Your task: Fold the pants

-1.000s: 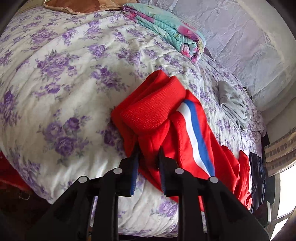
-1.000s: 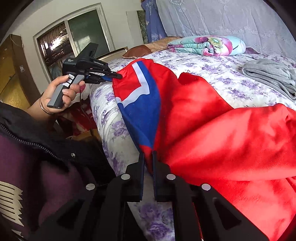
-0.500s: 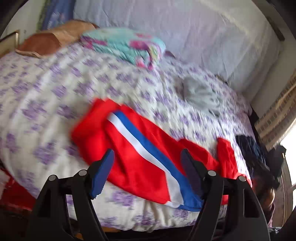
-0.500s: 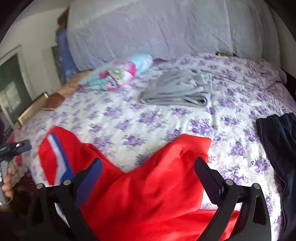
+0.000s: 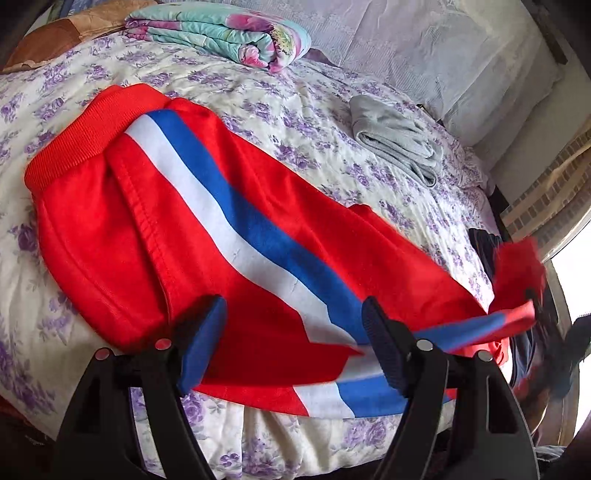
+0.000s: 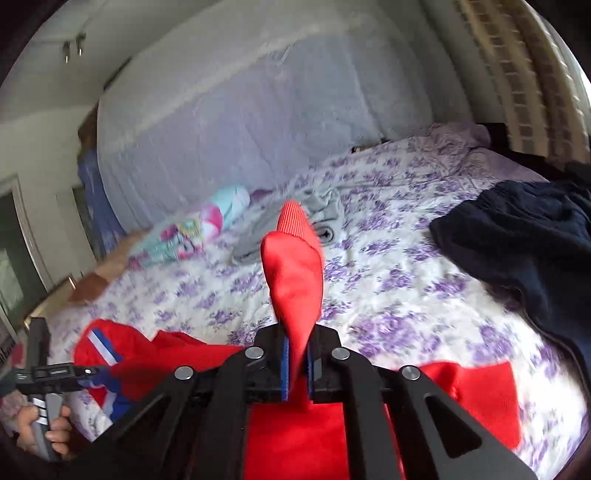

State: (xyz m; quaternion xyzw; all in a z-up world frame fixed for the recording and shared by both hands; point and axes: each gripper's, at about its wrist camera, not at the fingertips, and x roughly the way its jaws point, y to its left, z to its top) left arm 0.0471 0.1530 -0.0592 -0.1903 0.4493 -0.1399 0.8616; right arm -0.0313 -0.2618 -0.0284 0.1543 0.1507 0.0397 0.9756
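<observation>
Red pants (image 5: 155,221) with a white and blue side stripe lie along the near edge of the bed, waistband at the left. My left gripper (image 5: 293,336) is open and empty, just above the pants near the bed's front edge. My right gripper (image 6: 297,363) is shut on a leg end of the red pants (image 6: 295,273), whose ribbed cuff sticks up past the fingers. The right gripper shows blurred at the far right of the left wrist view (image 5: 565,354). The left gripper shows at the lower left of the right wrist view (image 6: 48,373).
The bed has a purple floral cover (image 5: 295,110). A folded grey garment (image 5: 399,140) lies mid-bed. A rolled floral quilt (image 5: 221,33) lies at the head. Dark navy clothing (image 6: 524,240) lies at the right end of the bed.
Both grippers let go of the pants a second ago and opened. The left stayed open over the laid-out pants. The right has since shut on a leg end and lifted it.
</observation>
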